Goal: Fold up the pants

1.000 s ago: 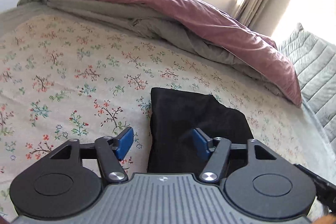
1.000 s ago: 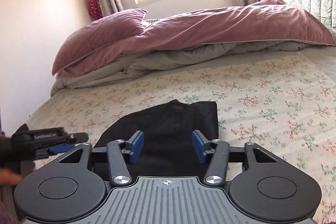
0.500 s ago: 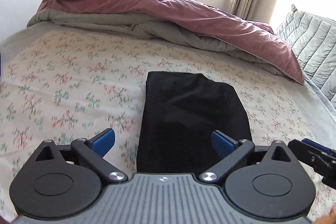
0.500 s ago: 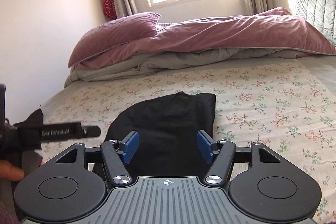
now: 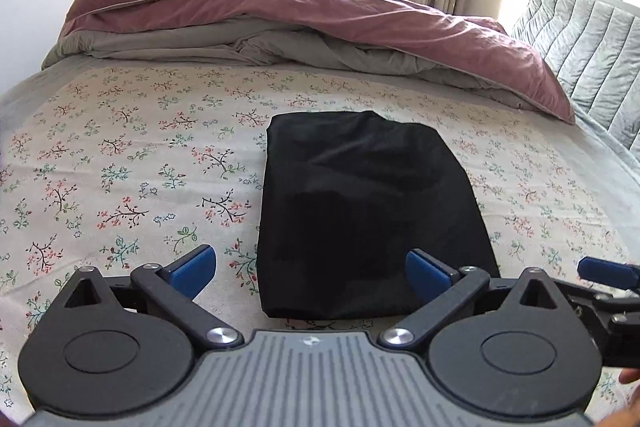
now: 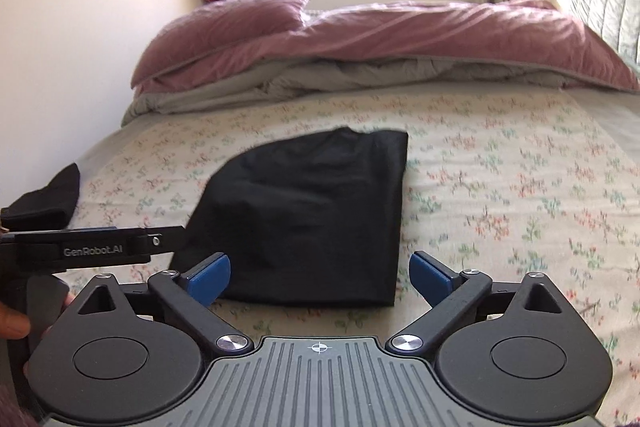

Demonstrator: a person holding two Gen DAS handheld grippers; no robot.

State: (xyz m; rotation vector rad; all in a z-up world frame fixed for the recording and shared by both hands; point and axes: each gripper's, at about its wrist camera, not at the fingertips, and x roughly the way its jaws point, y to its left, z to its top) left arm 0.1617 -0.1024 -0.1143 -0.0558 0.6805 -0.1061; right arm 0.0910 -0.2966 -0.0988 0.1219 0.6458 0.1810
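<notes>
Pants: we see the black folded pants as a compact soft-cloth rectangle lying flat in the middle of the floral-print bed sheet, near side toward us, with the mauve duvet heaped at the far end of the bed.
Left gripper: our left gripper has its blue-padded jaws spread wide with nothing pinched; the near left corner of the pants shows between them.
Right gripper: our right gripper has jaws opening, with no cloth pinched; the near edge of the pants shows between them.
Step in hand: we judge the fold made and this the letting-go.
Doing it well: we draw both grippers straight back and slightly up, pads clear of the cloth, so no edge snags or drags the top layer.
Check: the far right corner looks rounded and slightly off-square; we may want to tidy it.
Risk: soft fabric may creep open if brushed.
</notes>
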